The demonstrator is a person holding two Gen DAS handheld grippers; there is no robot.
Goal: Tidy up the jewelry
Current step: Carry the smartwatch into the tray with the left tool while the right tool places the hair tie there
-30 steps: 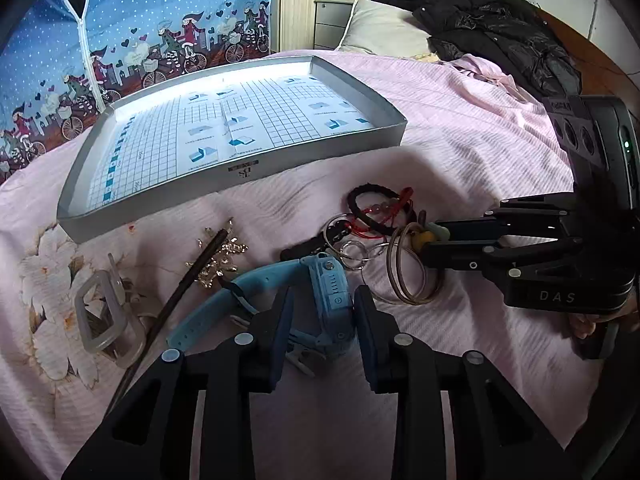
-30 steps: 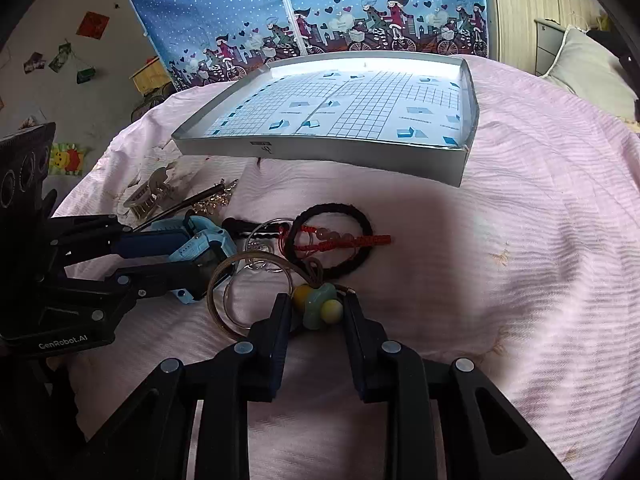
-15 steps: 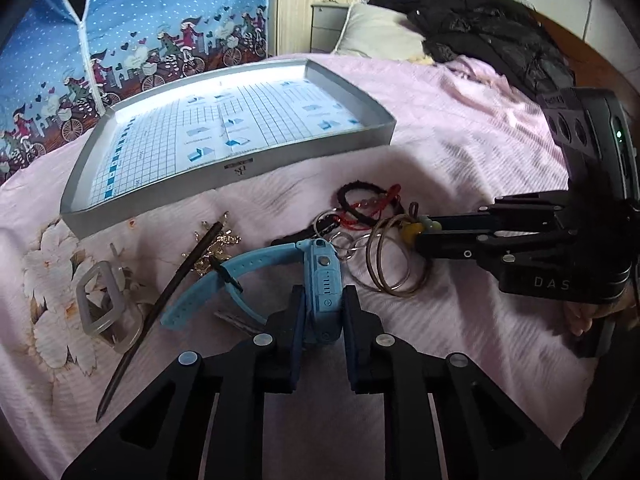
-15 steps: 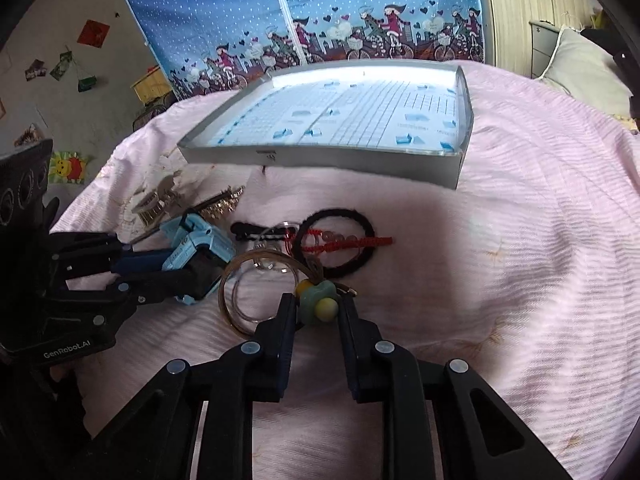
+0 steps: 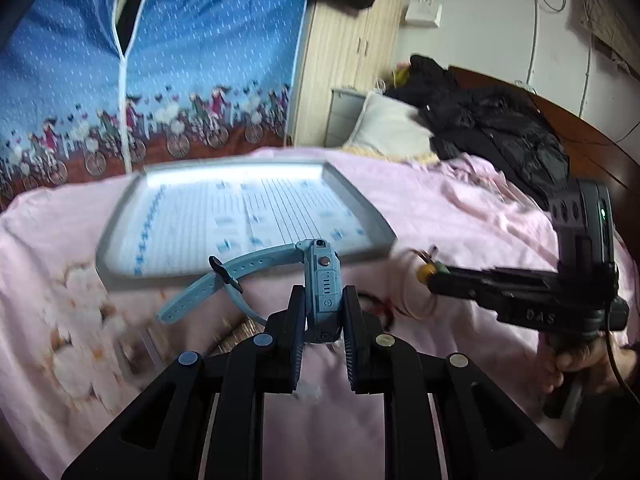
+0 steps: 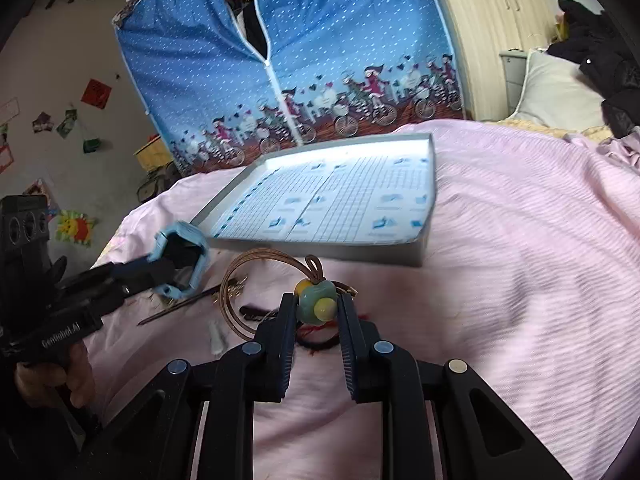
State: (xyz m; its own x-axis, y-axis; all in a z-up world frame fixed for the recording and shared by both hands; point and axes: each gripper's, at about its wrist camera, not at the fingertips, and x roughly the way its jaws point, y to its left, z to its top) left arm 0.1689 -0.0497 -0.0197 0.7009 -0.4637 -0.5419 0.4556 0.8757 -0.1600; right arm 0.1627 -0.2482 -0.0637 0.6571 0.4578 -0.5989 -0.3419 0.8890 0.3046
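Left wrist view: the shallow grey tray (image 5: 362,216) with a printed grid sheet lies on the pink bedsheet (image 5: 460,216), blurred. Behind the tray hangs a blue printed fabric wardrobe (image 5: 180,60); to the tray's right are a pillow (image 5: 390,128) and dark clothes (image 5: 492,132). The left gripper (image 5: 323,312) is clamped on the blue watch (image 5: 322,280), its body upright between the jaws and held up in front of the tray's near wall, the strap (image 5: 224,276) trailing left across that wall. Right of the tray's near corner, the right gripper (image 5: 434,276) reaches in, closed on a yellow-green bead; a hand (image 5: 576,364) grips its handle. The bedsheet right of the tray lies bare.

Right wrist view: the tray (image 6: 424,240) sits ahead, its near wall just beyond the jaws. The right gripper (image 6: 316,308) pinches the green and yellow bead charm (image 6: 318,304) of a brown cord necklace (image 6: 236,280), whose loops hang left, below the tray's near wall. Nearer than the tray, a dark hair stick (image 6: 180,308), a black hair tie (image 6: 316,340) with red thread and small pieces lie on the bedsheet (image 6: 520,260). Left of the tray, the left gripper (image 6: 176,272) holds the watch (image 6: 182,258) aloft. Right of the tray, the bedsheet is open.
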